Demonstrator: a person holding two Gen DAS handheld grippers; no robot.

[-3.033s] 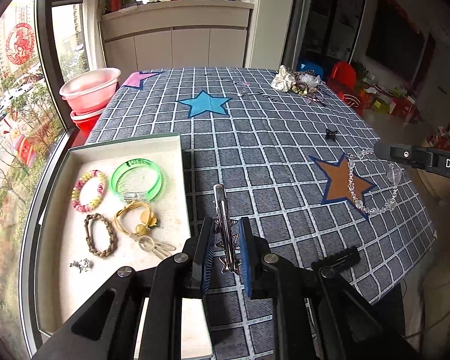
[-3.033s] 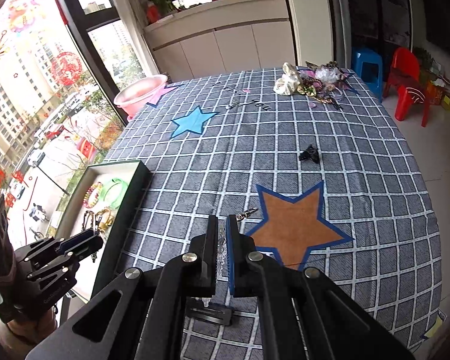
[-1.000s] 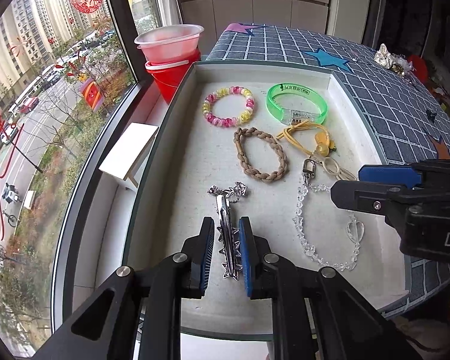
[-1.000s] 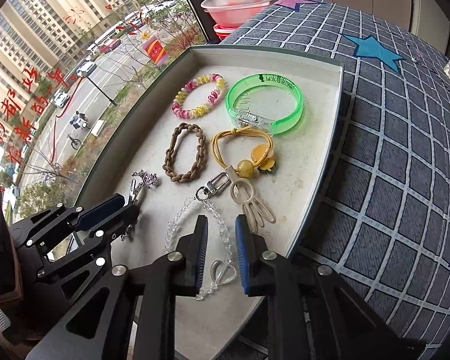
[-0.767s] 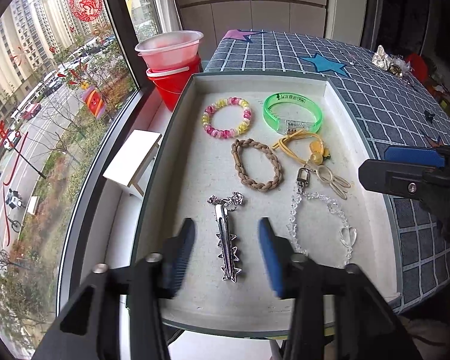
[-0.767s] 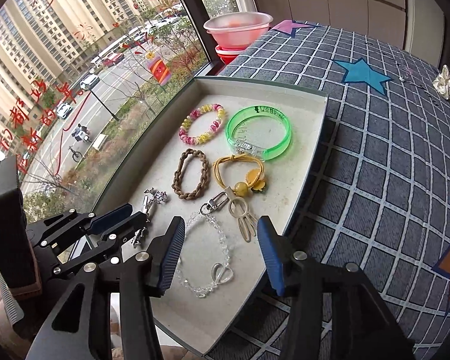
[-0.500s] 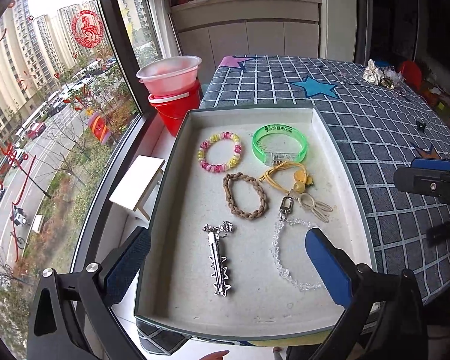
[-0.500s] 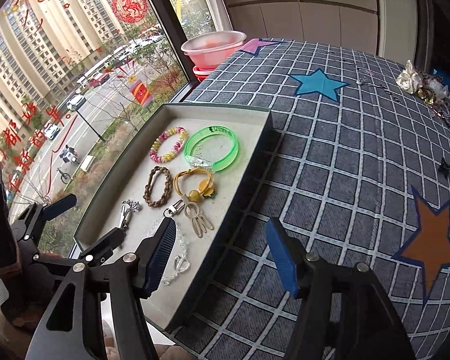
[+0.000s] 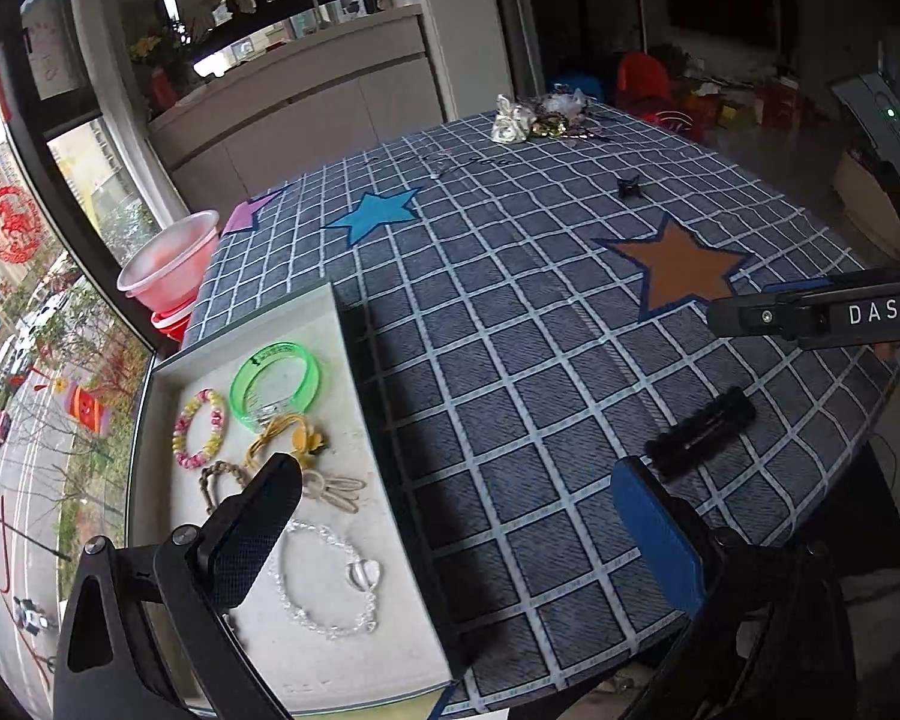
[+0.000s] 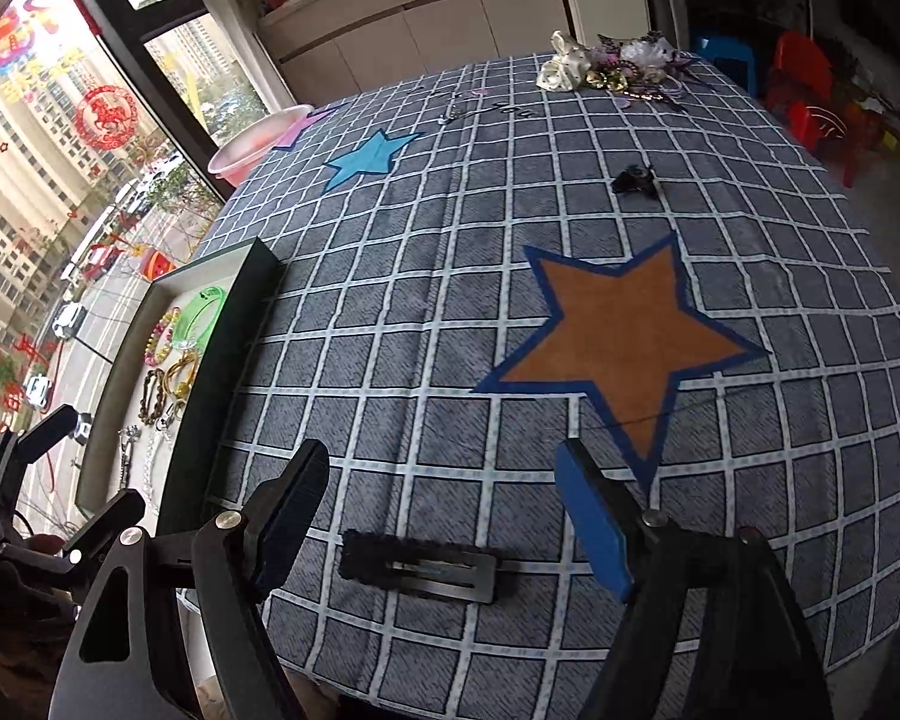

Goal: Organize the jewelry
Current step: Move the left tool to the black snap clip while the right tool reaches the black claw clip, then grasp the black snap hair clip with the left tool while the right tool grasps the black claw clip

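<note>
Lying in the tray (image 9: 354,360) now: spiked silver clip (image 10: 127,450) and clear bead bracelet (image 9: 330,582), both let go within the last second, joining the green bangle (image 9: 279,381) and braided band. Two pieces filed; black snap clip (image 10: 420,567) on the checked cloth (image 9: 510,330) looks next. Left gripper (image 9: 450,540) has swung back over the tray's edge, jaws spread wide, empty. Right gripper (image 10: 438,531) hovers low, straddling the black clip, fingers apart, not touching.

Grey-checked cloth (image 10: 426,312) w/ orange star (image 10: 624,330); green bangle (image 9: 276,381).
</note>
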